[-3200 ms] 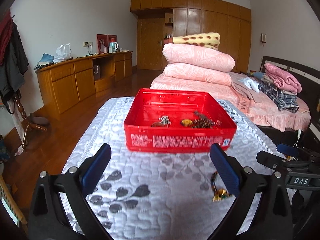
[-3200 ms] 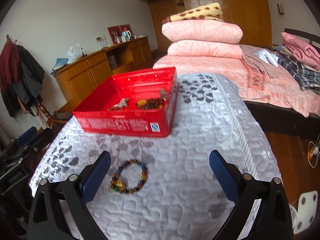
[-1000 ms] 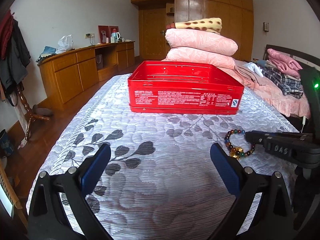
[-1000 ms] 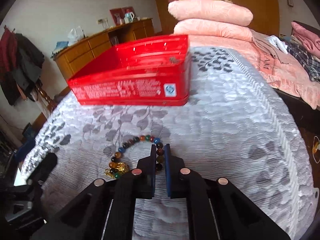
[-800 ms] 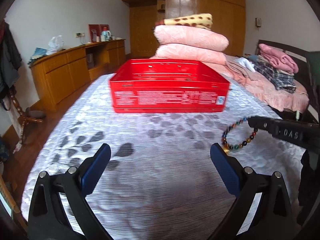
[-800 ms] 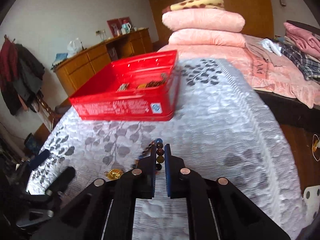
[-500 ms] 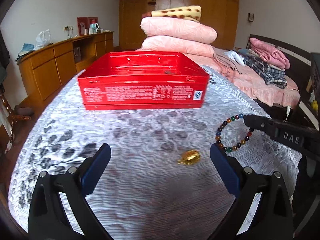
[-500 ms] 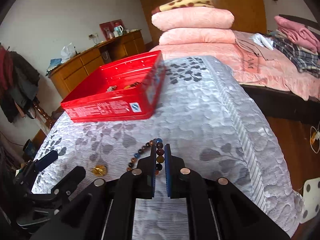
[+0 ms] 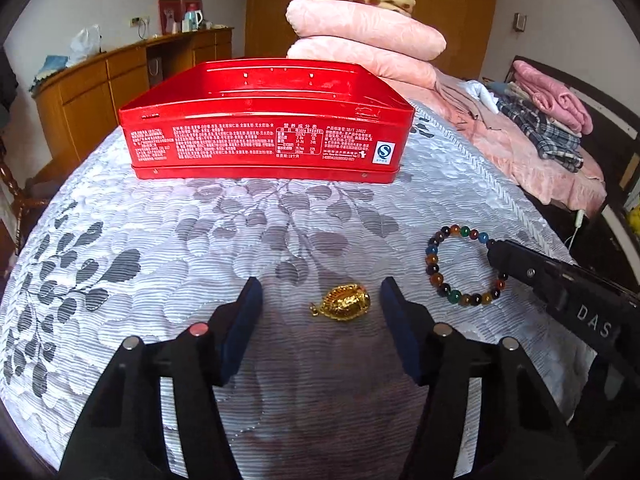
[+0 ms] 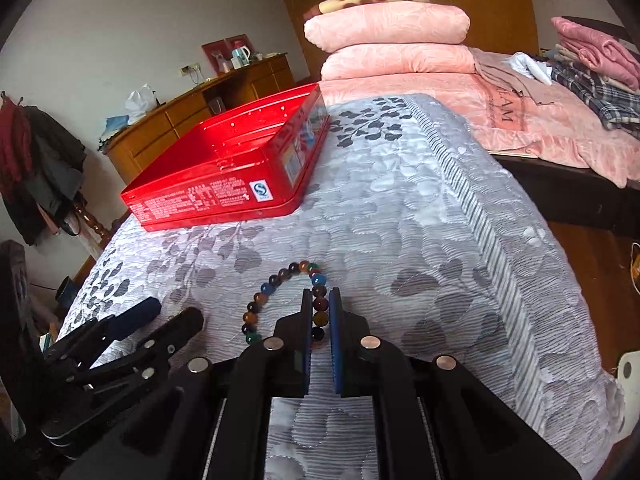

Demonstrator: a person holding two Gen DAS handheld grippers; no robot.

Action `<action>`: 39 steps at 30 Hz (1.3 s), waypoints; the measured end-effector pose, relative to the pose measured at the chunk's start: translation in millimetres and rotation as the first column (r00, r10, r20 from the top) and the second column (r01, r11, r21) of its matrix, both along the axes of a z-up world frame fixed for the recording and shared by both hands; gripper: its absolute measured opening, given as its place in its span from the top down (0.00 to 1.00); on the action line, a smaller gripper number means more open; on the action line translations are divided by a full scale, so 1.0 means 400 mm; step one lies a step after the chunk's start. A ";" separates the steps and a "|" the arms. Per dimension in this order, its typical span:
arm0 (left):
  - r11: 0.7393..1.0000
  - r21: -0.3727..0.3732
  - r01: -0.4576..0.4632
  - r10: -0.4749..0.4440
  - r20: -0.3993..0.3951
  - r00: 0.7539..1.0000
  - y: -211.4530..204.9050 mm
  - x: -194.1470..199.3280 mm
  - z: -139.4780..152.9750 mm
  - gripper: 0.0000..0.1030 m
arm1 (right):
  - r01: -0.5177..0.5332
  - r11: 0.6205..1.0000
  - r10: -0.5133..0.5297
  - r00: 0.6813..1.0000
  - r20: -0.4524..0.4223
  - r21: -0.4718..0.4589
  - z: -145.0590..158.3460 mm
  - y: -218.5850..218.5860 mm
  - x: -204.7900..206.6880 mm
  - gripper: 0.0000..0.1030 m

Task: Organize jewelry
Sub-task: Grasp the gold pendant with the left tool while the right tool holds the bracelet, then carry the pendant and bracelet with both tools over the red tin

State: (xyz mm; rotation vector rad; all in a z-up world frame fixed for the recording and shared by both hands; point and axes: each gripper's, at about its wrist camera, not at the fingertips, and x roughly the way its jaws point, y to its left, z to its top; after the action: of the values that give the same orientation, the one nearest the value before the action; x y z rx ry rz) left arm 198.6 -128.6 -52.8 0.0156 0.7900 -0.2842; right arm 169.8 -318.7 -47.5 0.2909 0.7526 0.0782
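A red tin box (image 9: pixel 266 148) stands on the grey quilted bed; it also shows in the right wrist view (image 10: pixel 224 184). A gold pendant (image 9: pixel 343 304) lies on the quilt between the fingers of my left gripper (image 9: pixel 320 312), which is open around it without touching. My right gripper (image 10: pixel 320 308) is shut on a multicoloured bead bracelet (image 10: pixel 280 284) and holds it just above the quilt; the bracelet (image 9: pixel 440 276) hangs from the right gripper in the left wrist view, right of the pendant. The left gripper (image 10: pixel 152 316) shows at lower left in the right wrist view.
Pink folded quilts (image 9: pixel 360 40) and a spotted blanket are stacked behind the box. A pink bed with folded clothes (image 9: pixel 540 120) lies to the right. A wooden sideboard (image 9: pixel 100 92) runs along the left wall. The bed edge drops off at right (image 10: pixel 540 260).
My right gripper shut on the bracelet and lifted it; the gold pendant came off and stayed on the quilt. My left gripper moved to the pendant and narrowed its opening around it.
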 end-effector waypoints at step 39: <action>0.995 -0.080 -0.066 0.070 0.053 0.996 0.073 0.073 0.076 0.72 | -0.091 0.994 0.095 0.993 0.066 -0.061 0.110 0.088 0.090 0.92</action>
State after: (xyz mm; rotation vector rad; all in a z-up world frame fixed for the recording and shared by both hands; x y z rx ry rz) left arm 227.8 -99.4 -22.5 -0.0766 0.7220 -0.2490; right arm 205.7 -283.4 -3.4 0.1969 0.6985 0.1536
